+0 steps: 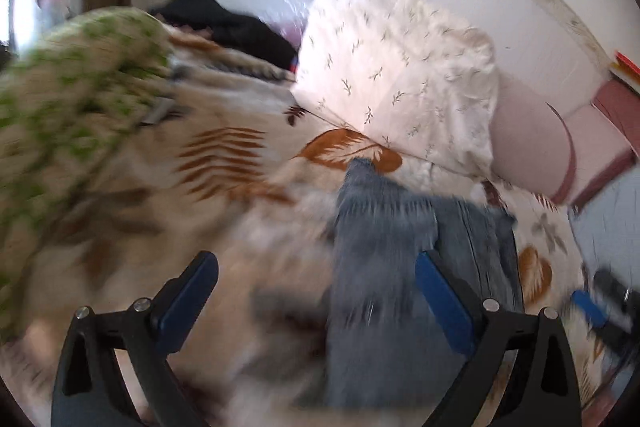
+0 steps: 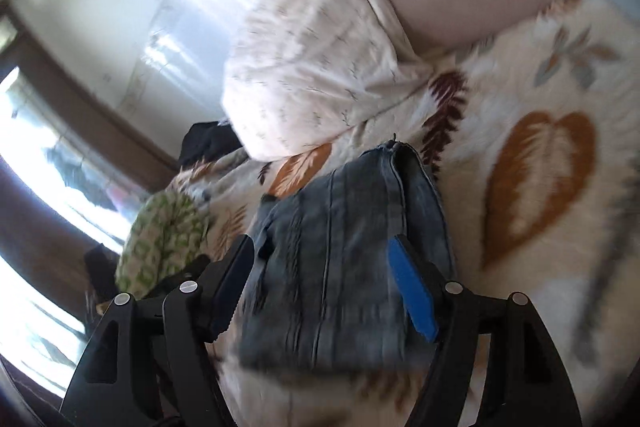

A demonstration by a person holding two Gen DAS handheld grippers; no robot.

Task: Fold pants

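Note:
The blue denim pants (image 1: 404,267) lie folded in a compact stack on the leaf-patterned bedspread (image 1: 224,163). They also show in the right wrist view (image 2: 340,247), seams running away from me. My left gripper (image 1: 316,263) is open and empty above the pants' left edge, its right finger over the denim. My right gripper (image 2: 320,247) is open and empty, hovering over the stack with a finger to each side. The right gripper also shows at the far right of the left wrist view (image 1: 600,303). Both views are blurred by motion.
A white pillow with small sprigs (image 1: 400,75) lies beyond the pants, a pink bolster (image 1: 528,139) beside it. A green-and-cream patterned cloth (image 1: 68,115) lies at the left. Dark clothing (image 1: 228,23) lies at the far side near the wall. A window (image 2: 36,187) is at the left.

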